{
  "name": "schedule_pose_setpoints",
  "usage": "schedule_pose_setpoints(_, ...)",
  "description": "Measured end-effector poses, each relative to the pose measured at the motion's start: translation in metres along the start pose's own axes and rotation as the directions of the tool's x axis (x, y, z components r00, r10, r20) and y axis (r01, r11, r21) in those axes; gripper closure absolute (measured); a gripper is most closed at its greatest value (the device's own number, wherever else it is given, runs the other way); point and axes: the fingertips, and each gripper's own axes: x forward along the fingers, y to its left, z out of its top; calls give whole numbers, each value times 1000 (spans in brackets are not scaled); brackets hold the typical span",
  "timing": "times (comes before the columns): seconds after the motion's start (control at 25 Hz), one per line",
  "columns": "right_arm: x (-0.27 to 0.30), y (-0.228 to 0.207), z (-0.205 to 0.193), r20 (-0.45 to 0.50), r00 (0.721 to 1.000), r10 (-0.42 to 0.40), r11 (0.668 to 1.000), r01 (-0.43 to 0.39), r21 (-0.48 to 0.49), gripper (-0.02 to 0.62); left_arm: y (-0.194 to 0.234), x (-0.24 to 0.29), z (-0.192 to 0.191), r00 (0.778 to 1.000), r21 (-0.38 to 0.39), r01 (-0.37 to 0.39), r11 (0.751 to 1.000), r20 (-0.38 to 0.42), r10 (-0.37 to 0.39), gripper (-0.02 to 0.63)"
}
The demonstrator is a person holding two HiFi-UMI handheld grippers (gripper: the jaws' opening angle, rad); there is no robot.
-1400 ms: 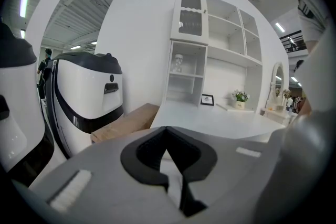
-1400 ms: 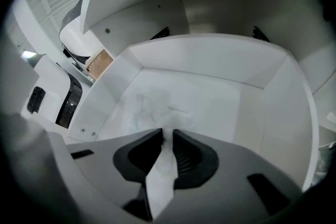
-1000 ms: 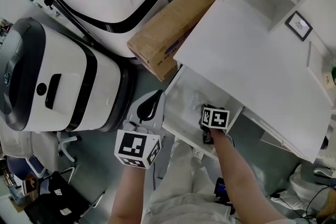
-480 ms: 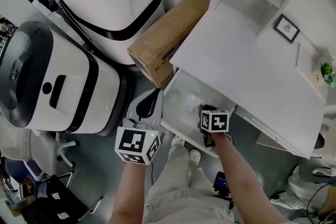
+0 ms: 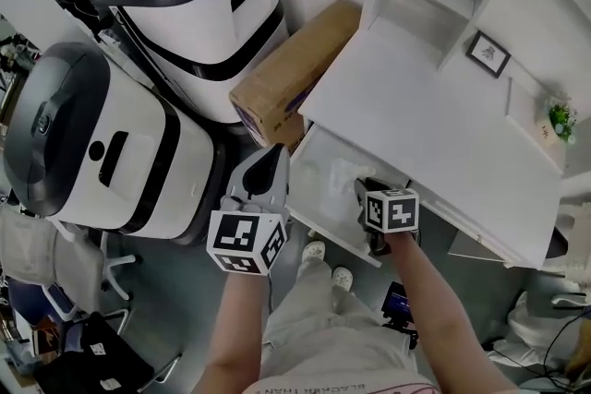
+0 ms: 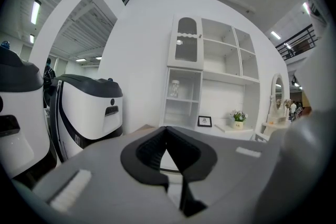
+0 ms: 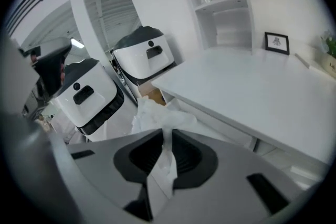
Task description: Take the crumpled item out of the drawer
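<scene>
Pinching crumpled item (image 7: pixel 157 113) in right claw (image 7: pixel 166 140), jaws nearly closed on white paper. Item hanging over open drawer (image 5: pixel 325 233), by table (image 5: pixel 434 106) edge. Alongside, left claw (image 6: pixel 167 136) closed, holding nothing. Grasp done; 1 step seemingly remaining: carrying item clear of drawer.

Drawer (image 5: pixel 314 189) beneath the desk (image 5: pixel 434 106) — cardboard box (image 5: pixel 291 74) at its left
</scene>
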Motion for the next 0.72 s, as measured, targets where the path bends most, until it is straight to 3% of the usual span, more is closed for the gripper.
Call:
schedule_pose_setpoints(0.4, -66, 20, 47, 138, 989, 57, 995, -45, -86, 531, -12, -18, 27, 998, 8, -12, 1000, 65, 12, 597)
schedule_pose_setpoints(0.72, -113, 38, 87, 262, 963, 69, 985, -24, -169, 531, -20, -31, 58, 991, 34, -24, 999, 134, 19, 597)
